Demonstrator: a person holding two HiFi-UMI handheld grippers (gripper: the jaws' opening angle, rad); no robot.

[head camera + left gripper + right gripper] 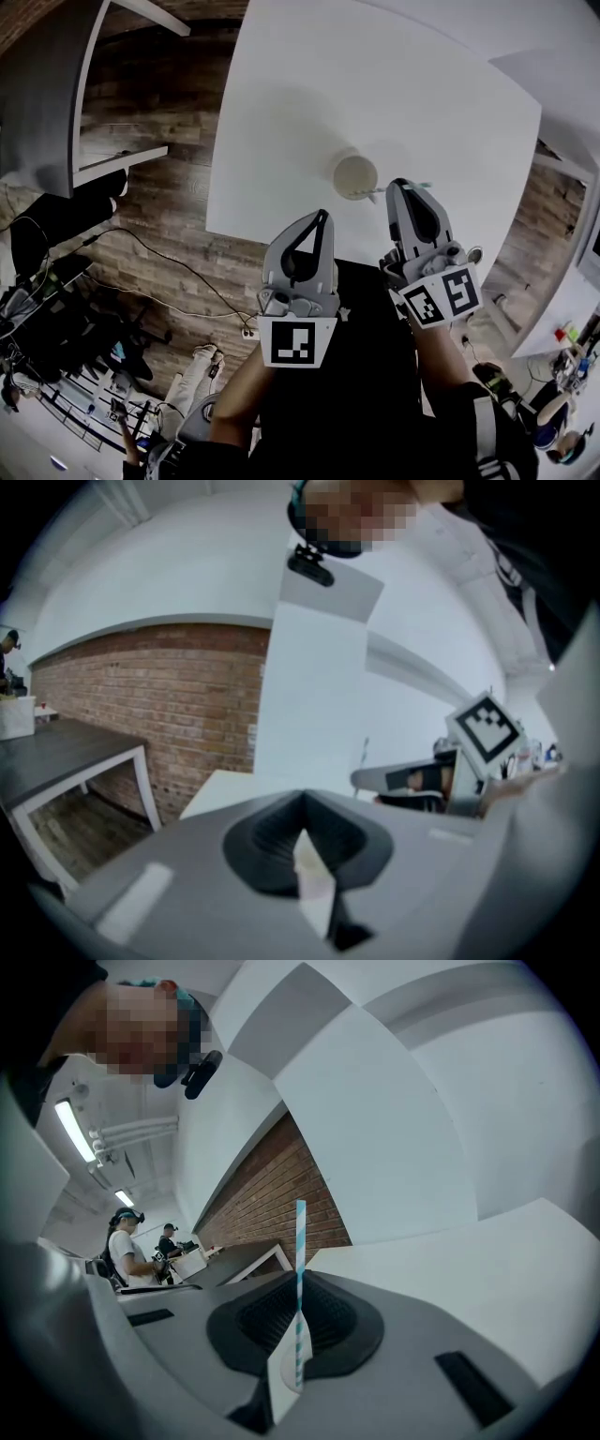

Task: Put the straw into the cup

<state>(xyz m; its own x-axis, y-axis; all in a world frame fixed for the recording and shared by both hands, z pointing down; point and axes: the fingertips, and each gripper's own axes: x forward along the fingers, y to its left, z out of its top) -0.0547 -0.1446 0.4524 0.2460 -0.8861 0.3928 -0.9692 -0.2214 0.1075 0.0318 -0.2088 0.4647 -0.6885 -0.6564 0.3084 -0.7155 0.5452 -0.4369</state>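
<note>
Head view gives us one cup, open and upright on the white table, and we place everything else from that cup. The right gripper sits just beside the cup's right rim, toward us. The left gripper hangs nearer us than the cup, a little left of it and apart from it.

Right gripper view shows those tongs pressed together on the one straw, striped teal and white. They take it low on its length, so most of it stands free beyond the tips. The straw is beside the cup, not yet inside it.

Left gripper view shows the other tongs closed tip to tip with nothing between them.

We judge the straw to be very light, thin and probably paper, stiff enough to steer yet easy to crush or kink. A gentle pinch near one end suits it and leaves the long end free to enter the cup.

Our count is one cup, one straw and two grippers.
</note>
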